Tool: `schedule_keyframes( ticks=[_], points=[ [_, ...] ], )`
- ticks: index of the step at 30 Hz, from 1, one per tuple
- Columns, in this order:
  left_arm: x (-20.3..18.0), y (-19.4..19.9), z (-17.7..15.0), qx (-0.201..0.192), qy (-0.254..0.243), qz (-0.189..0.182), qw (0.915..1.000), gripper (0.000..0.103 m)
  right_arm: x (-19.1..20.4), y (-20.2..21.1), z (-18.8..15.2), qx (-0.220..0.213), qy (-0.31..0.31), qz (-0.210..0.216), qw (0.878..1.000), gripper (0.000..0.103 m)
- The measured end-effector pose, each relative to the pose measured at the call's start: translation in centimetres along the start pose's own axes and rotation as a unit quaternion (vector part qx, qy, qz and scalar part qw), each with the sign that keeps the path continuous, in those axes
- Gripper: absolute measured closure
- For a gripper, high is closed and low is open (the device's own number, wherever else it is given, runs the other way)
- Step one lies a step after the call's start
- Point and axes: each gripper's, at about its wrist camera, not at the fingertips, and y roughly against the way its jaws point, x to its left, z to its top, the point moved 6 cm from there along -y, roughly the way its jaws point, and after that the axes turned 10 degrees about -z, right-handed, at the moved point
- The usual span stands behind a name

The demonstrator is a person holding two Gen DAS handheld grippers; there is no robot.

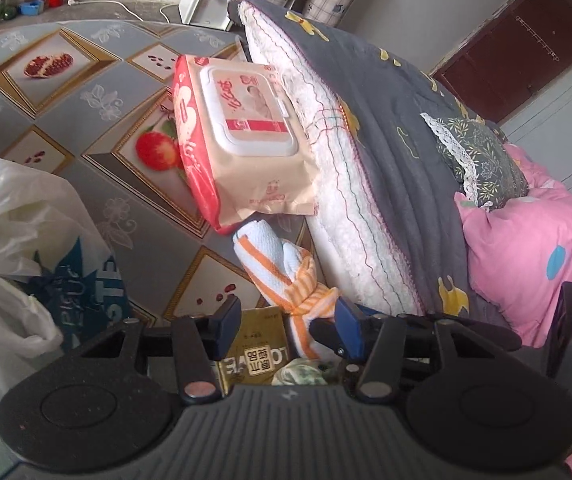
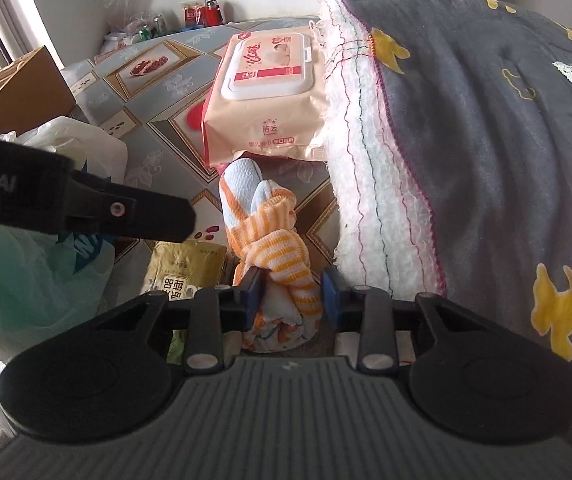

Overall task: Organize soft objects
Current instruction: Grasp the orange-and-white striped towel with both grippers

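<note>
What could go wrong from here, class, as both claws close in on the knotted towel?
1. The right claw straddles the knotted towel off-centre; one finger touches, so the towel may get pushed aside.
2. The wet wipes pack overlaps the towel's far end and could be dragged along.
3. The left claw sits close by and might collide.

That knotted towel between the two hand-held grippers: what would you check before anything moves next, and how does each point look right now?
1. Towel between right hand-held gripper fingers: ok, its striped part sits in the gap.
2. Right pads pressing the towel: cannot tell; the left pad touches, the other shows a gap.
3. Left hand-held gripper around the towel: ok, with only the knotted end between its fingers and loose.
4. Wipes pack clear of the towel: not ok, it overhangs the towel's far end.
5. Blanket clear: cannot tell, it lies close beside the towel.
</note>
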Motion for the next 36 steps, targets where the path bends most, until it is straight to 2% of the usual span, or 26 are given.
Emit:
schedule_keyframes(
  ticks=[8, 15, 19, 22, 25, 28, 29, 30, 33, 36],
  points=[
    [-0.1, -3.4, 0.8, 0.037, 0.037, -0.013, 0.9986, 0.048, -0.3, 1.3, -0.1, -0.033, -0.022, 0.005, 0.999, 0.079],
    [0.5, -3.8, 1.3, 0.037, 0.084, -0.032, 0.9953, 0.049, -0.1, 3.5, 0.6, -0.066, -0.026, 0.0, 0.998, 0.081],
    [0.2, -3.1, 1.8, 0.027, 0.092, -0.046, 0.9943, 0.06, 0.5, 4.6, 1.1, -0.083, -0.014, -0.015, 0.996, 0.083],
    [0.1, -2.6, 2.0, 0.023, 0.102, -0.052, 0.9932, 0.061, 1.1, 5.3, 1.4, -0.093, -0.008, -0.024, 0.995, 0.083],
    [0.4, -1.8, 2.1, 0.022, 0.118, -0.064, 0.9907, 0.056, 1.5, 6.2, 1.6, -0.105, -0.005, -0.026, 0.994, 0.084],
    [0.7, -0.9, 2.2, 0.019, 0.133, -0.074, 0.9882, 0.045, 1.9, 7.5, 1.8, -0.122, 0.002, -0.031, 0.992, 0.085],
    [0.7, -0.6, 2.2, 0.018, 0.136, -0.078, 0.9876, 0.041, 2.1, 7.9, 1.9, -0.126, 0.003, -0.032, 0.992, 0.087],
    [0.7, -0.3, 2.2, 0.017, 0.14, -0.084, 0.9865, 0.04, 2.3, 8.4, 2.0, -0.131, 0.005, -0.027, 0.991, 0.096],
    [0.5, 0.4, 2.1, 0.011, 0.148, -0.098, 0.9841, 0.04, 2.8, 9.6, 2.0, -0.144, 0.008, -0.033, 0.989, 0.096],
    [0.1, 1.1, 2.0, 0.005, 0.137, -0.092, 0.9863, 0.044, 3.0, 10.2, 1.9, -0.146, 0.001, -0.027, 0.989, 0.096]
  ],
)
